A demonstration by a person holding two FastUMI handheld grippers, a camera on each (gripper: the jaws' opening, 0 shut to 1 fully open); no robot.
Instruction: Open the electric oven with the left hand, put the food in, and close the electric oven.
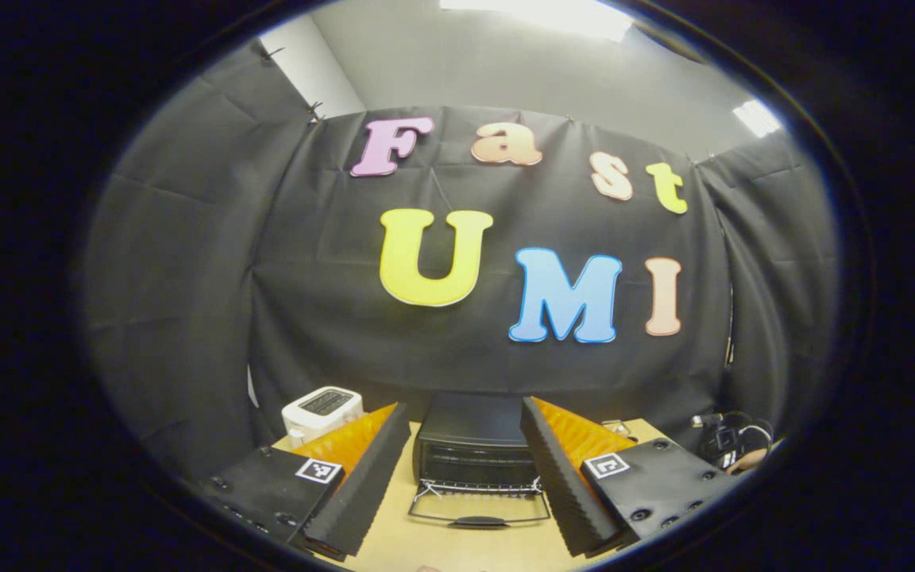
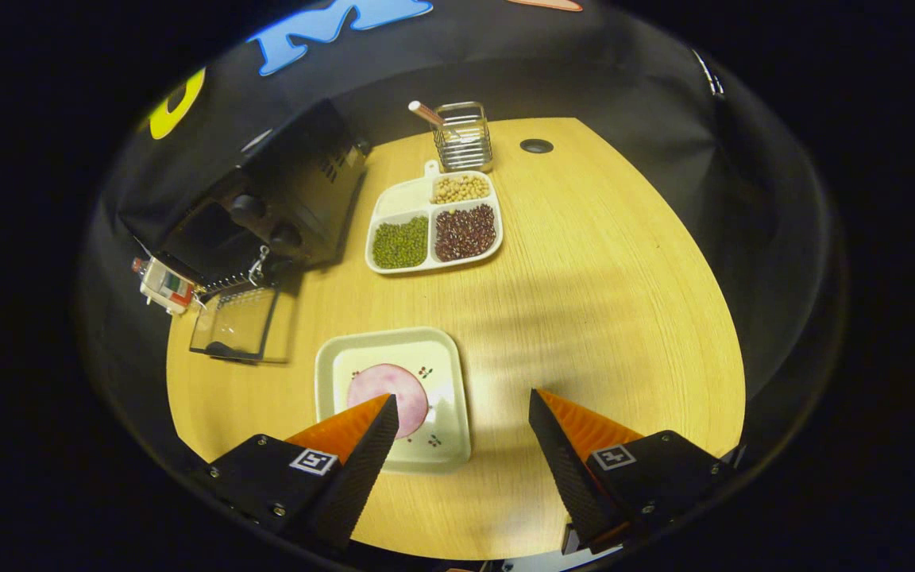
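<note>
In the left gripper view the left gripper [image 1: 465, 469] hangs with its jaws spread wide and holding nothing, framing the black electric oven [image 1: 475, 445] at 6 o'clock on the wooden counter [image 1: 457, 548]. The oven's glass door [image 1: 480, 507] lies folded down flat toward the camera, handle at its near edge. A white toaster [image 1: 321, 411] stands at the oven's 9 o'clock. In the right gripper view the right gripper [image 2: 457, 445] hovers above the counter, jaws likewise released and empty. The food, a round pink slice [image 2: 388, 400], rests on a square cream plate [image 2: 442, 373] just past the gripper's left finger. At 12 o'clock from the plate sits a divided tray of beans [image 2: 434, 226], with a wire basket [image 2: 463, 137] beyond it.
</note>
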